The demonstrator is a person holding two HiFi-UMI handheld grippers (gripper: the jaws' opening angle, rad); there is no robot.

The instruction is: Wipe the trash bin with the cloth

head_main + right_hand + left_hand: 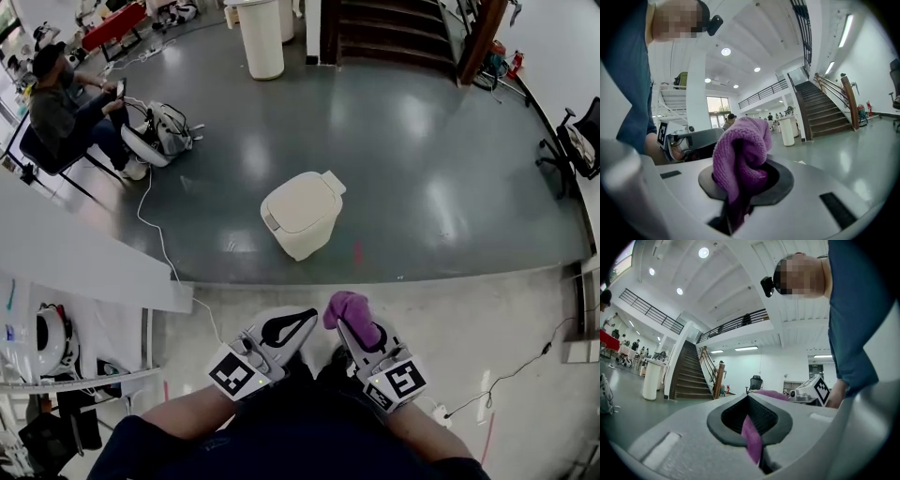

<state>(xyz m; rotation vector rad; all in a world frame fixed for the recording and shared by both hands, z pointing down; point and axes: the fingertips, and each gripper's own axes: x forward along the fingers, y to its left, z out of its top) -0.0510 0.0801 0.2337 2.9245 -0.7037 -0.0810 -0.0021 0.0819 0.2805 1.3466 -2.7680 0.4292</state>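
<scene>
Your right tool (364, 336) is clamped on the bunched purple cloth (345, 309), close to your body. Your left tool (286, 330) is closed, pinching a thin purple strip (751, 439). The cream trash bin (302, 214) stands on the grey floor (441, 187) ahead, well apart from both.

Probably an office hall — staircase (394, 37), mezzanine railing (736, 323), desk chairs (577, 141)

The cloth (349, 309) is purple terry, matt, rough and fuzzy. The left gripper (296, 324) and right gripper (360, 332) have smooth, matt grey plastic shells, with black ribbed, rubbery-looking pads (763, 418). The bin (302, 214) is cream plastic, smooth with a faint sheen. Under the bin the dark floor (422, 178) is glossy and mirrors the lights. Nearer than the bin, the pale floor (506, 319) is speckled and duller.
</scene>
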